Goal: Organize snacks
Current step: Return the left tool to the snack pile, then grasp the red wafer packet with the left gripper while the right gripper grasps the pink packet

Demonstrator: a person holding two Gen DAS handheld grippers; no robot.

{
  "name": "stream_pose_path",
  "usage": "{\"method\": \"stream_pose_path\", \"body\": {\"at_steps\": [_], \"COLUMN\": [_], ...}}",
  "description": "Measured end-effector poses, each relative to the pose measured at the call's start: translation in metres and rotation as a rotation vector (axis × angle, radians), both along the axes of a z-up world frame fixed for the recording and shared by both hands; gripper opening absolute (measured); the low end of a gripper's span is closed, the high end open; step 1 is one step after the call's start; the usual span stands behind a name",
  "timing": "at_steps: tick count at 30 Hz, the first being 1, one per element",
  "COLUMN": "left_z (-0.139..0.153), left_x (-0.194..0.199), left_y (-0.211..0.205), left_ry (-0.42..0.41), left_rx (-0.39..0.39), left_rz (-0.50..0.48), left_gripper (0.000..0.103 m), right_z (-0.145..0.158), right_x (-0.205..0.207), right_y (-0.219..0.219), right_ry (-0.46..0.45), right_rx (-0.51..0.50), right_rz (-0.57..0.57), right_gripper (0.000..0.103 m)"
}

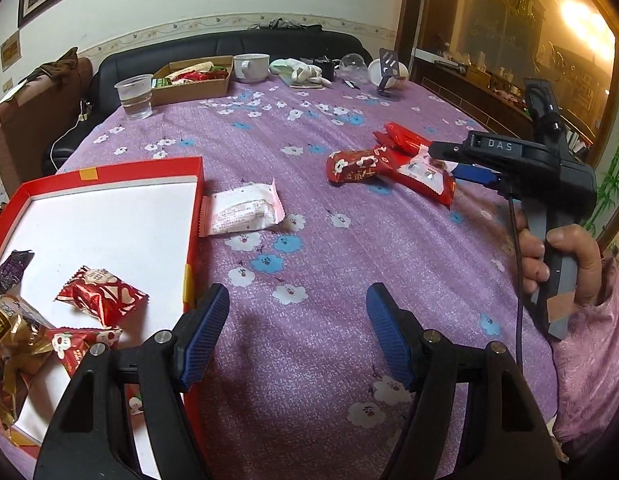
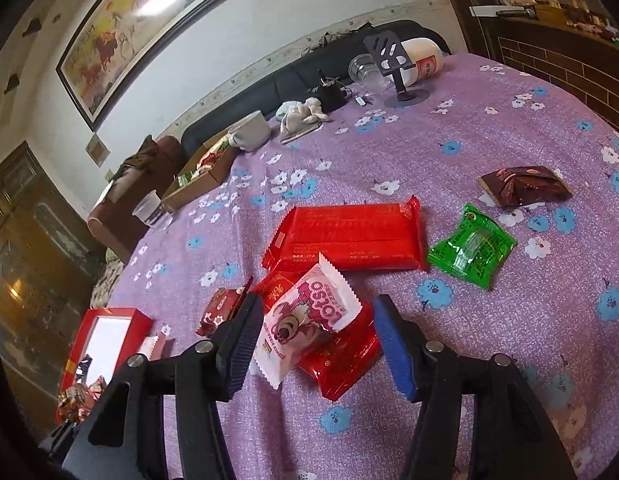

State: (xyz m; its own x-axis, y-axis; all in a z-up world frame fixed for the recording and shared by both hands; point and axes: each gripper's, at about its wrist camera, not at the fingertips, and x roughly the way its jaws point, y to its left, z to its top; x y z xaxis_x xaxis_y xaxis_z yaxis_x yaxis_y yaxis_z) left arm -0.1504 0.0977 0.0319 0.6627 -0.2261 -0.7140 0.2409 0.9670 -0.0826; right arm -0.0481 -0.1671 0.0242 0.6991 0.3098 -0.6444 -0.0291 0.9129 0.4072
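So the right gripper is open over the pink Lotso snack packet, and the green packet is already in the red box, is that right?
Not quite. The right gripper is open over the pink Lotso packet, but the green packet lies on the purple tablecloth, not in the red box; the right wrist view shows it.

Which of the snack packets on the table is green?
Only the green packet is. It lies right of the long red packet and below the dark brown packet; the pink-and-white bear packet lies nearest the right hand-held gripper.
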Motion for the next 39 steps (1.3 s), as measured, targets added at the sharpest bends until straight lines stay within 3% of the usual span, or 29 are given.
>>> {"method": "stream_pose_path", "body": {"at_steps": [9,12,16,18,21,24,29,34,39], "left_z": [-0.005,-0.007,-0.006,-0.004,0.003,0.009,0.022,0.016,0.011], "left_x": [0.002,0.003,0.005,0.008,0.015,0.034,0.072,0.104,0.128], "left_y": [-0.001,0.000,-0.005,-0.010,-0.021,-0.033,-0.055,-0.085,-0.096], "left_ry": [0.015,0.026,0.037,0.031,0.004,-0.008,-0.009,-0.005,0.042], "left_rx": [-0.013,-0.018,-0.022,-0.011,0.031,0.073,0.048,0.160,0.178], "left_rz": [-0.009,-0.010,-0.022,-0.035,-0.057,-0.068,-0.068,-0.106,-0.162], "left_gripper": [0.071,0.071,0.071,0.071,0.071,0.071,0.071,0.070,0.070], "right_z": [-0.006,-0.007,-0.006,-0.005,-0.004,-0.003,-0.005,-0.007,-0.008], "right_x": [0.004,0.005,0.005,0.005,0.003,0.003,0.005,0.007,0.009], "right_y": [0.022,0.021,0.019,0.020,0.021,0.023,0.019,0.014,0.011], "right_ry": [-0.016,-0.014,-0.016,-0.024,-0.031,-0.031,-0.026,-0.018,-0.005], "right_rx": [-0.109,-0.098,-0.087,-0.083,-0.091,-0.097,-0.072,-0.037,-0.009], "right_rz": [0.039,0.046,0.049,0.060,0.064,0.070,0.075,0.074,0.074], "right_gripper": [0.061,0.050,0.045,0.036,0.033,0.033,0.032,0.032,0.032]}}
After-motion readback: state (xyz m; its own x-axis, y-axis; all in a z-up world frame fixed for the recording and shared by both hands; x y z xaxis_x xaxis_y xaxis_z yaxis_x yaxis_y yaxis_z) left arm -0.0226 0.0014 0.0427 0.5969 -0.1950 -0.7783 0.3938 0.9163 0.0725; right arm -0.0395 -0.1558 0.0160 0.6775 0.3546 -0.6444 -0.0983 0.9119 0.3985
